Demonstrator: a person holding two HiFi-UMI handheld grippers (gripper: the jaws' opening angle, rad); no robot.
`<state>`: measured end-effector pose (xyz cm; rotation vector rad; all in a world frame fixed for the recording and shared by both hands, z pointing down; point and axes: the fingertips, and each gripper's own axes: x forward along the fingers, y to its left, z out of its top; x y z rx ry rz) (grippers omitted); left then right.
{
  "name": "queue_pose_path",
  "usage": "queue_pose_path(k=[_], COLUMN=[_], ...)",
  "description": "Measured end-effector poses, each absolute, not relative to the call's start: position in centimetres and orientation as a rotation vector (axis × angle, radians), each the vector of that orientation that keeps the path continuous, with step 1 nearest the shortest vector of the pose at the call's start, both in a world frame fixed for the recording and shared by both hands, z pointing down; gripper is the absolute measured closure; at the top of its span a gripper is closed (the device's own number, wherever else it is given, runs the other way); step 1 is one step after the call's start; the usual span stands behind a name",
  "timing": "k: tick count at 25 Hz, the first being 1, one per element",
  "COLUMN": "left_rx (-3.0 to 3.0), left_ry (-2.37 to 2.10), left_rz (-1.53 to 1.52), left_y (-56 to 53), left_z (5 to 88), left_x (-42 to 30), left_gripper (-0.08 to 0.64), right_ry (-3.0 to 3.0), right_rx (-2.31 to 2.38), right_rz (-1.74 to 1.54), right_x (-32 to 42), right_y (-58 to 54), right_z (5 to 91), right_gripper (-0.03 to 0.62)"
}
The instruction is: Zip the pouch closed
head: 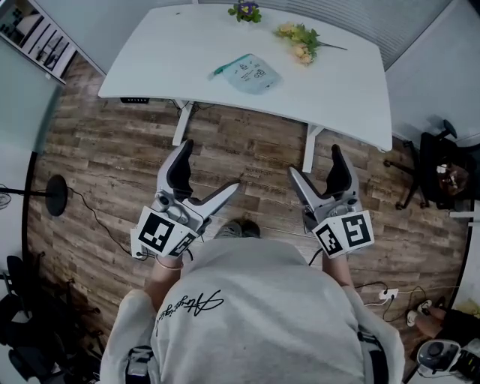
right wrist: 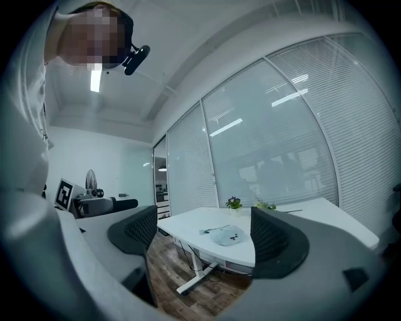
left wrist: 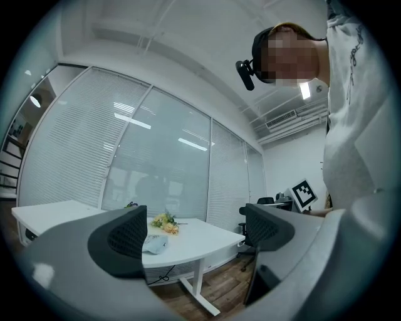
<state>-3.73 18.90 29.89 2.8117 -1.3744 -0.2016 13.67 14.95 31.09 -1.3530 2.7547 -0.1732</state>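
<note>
Pouch [head: 252, 74] lies flat on the white table [head: 172, 52], upper middle of the head view, and both tools are empty.

A teal strap trails off the pouch's left end. Yellow flowers [head: 299, 41] lie just up and right of it, and a small purple plant [head: 245, 10] stands at the far edge. The near table edge runs clear across the frame, with white legs below it and wood floor [head: 247, 146] in front. Over that floor, lower centre, the left gripper [head: 210, 166] and right gripper [head: 314, 161] are held well apart from the table, each with its jaws spread and nothing between them. There is open floor between them and the table. A dark chair [head: 437, 169] stands at the right edge, and a round black stand base [head: 55, 195] at the left. Blind-covered glass walls stand behind the table.
</note>
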Motion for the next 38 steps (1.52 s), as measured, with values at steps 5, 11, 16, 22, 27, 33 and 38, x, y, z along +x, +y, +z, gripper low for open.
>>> queue_pose_path(k=[5,11,16,22,27,33,38], left_rx=[2.813,2.814,2.798,2.778,2.775,2.764,2.775], left_ry=[-1.410,-1.451,-1.473,-1.532,-1.552,-1.536,-1.515], left_rz=[-0.210,-0.218,-0.217,-0.213,-0.196,-0.192,-0.204], left_y=[18.4,18.2,18.7,19.1,18.6,16.4,13.4], left_z=[29.2,28.8,29.0,28.8,29.0,30.0,30.0], left_x=[-4.3,-3.9,-3.4,-4.2,-4.9,-5.7,-6.6], left_gripper=[0.086,0.086,0.086,0.086,0.086,0.086,0.086], right_ry=[2.753,2.764,2.768,2.787,2.775,2.775,2.774], right_rx=[-1.321,-1.297,-1.289,-1.243,-1.237,-1.269,-1.277], right_rz=[-0.154,-0.145,-0.156,-0.154,-0.139,-0.155,-0.171], right_x=[13.4,13.9,14.8,14.3,13.8,13.6,12.3], right_y=[14.5,14.4,14.5,14.6,13.9,11.8,8.8], right_z=[30.4,30.4,30.8,30.7,30.5,31.4,31.7], right_gripper=[0.144,0.147,0.150,0.150,0.150,0.150,0.152])
